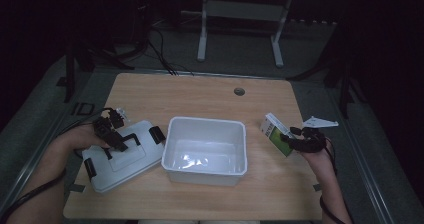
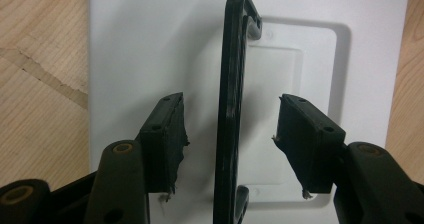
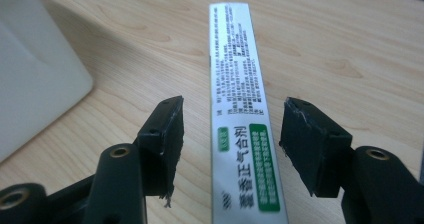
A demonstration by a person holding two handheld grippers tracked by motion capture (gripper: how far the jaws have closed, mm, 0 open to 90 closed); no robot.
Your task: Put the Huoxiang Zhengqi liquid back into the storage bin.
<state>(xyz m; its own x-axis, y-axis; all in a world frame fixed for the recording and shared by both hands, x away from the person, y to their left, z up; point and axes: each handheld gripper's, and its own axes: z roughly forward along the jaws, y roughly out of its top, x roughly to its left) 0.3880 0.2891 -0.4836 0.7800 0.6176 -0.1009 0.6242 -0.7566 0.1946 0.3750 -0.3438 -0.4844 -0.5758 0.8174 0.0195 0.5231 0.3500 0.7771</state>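
Note:
A white lid (image 1: pixel 125 159) with a black handle (image 1: pixel 131 138) lies on the table left of the white bin (image 1: pixel 207 129). My left gripper (image 1: pixel 116 140) is over the lid. In the left gripper view its jaws straddle the raised handle (image 2: pixel 231 84), with a gap on each side, so the gripper (image 2: pixel 230 129) is open. Right of the bin, a slim green-and-white carton (image 1: pixel 274 129) has its narrow side up. My right gripper (image 1: pixel 290 138) reaches it from the right. The carton (image 3: pixel 240 84) sits between the pads untouched, so this gripper (image 3: pixel 231 129) is open too.
The bin is empty, and its wall (image 3: pixel 30 74) rises at the left of the right gripper view. A round cable hole (image 1: pixel 239 91) sits near the table's far edge. Black clips (image 1: pixel 157 133) stick out from the lid's ends. Bare wood (image 1: pixel 200 96) lies behind the bin.

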